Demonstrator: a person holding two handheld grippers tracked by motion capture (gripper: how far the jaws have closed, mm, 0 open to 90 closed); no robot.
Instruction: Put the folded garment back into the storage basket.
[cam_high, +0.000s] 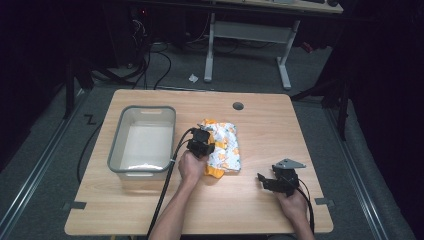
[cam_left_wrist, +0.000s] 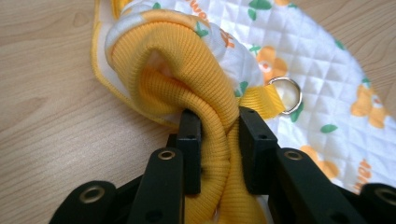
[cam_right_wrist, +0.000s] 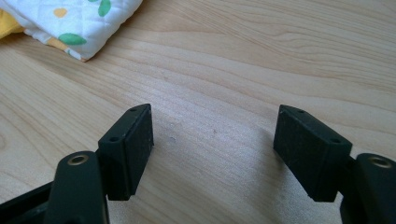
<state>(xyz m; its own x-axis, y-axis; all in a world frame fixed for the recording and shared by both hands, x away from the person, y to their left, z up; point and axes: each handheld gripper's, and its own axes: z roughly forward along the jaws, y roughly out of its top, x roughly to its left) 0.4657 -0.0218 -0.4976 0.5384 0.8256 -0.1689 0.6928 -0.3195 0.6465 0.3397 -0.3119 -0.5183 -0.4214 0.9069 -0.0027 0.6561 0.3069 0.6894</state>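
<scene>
Left gripper (cam_left_wrist: 219, 135): I have it clamped on the yellow ribbed cuff (cam_left_wrist: 187, 70) of the quilted garment (cam_left_wrist: 317, 70); the knit is bunched and squeezed between my two black jaws, which press it from both sides.
Yellow ribbed cuff: it starts right between my jaws, rises in a thick fold just ahead of them, and curls over to my left.
Metal ring (cam_left_wrist: 286, 94): just beyond my right-hand jaw, on a short yellow tab, lying against the white quilting.
Quilted garment: white, printed with orange and green, with yellow trim; it spreads ahead of my left gripper and off to its right, flat on the table (cam_high: 260, 200). From above it lies folded at mid-table, with my left gripper on its near left edge.
Left hand (cam_high: 192, 166): wrapped round the left gripper's body, the black cable trailing back along my forearm.
Right gripper (cam_right_wrist: 215, 144): slack and wide apart, holding nothing; bare wood lies between its jaws. From above it sits low over the table, well to the right of the garment.
Right hand (cam_high: 294, 204): holds that gripper near the table's front right corner.
Garment seen from the right gripper: a white quilted corner far ahead and to its left, well apart from the jaws.
Grey tub (cam_high: 116, 150): beyond my left hand and to its left, standing near the garment.
Round hole (cam_high: 238, 106): farthest off, in the tabletop beyond the garment.
</scene>
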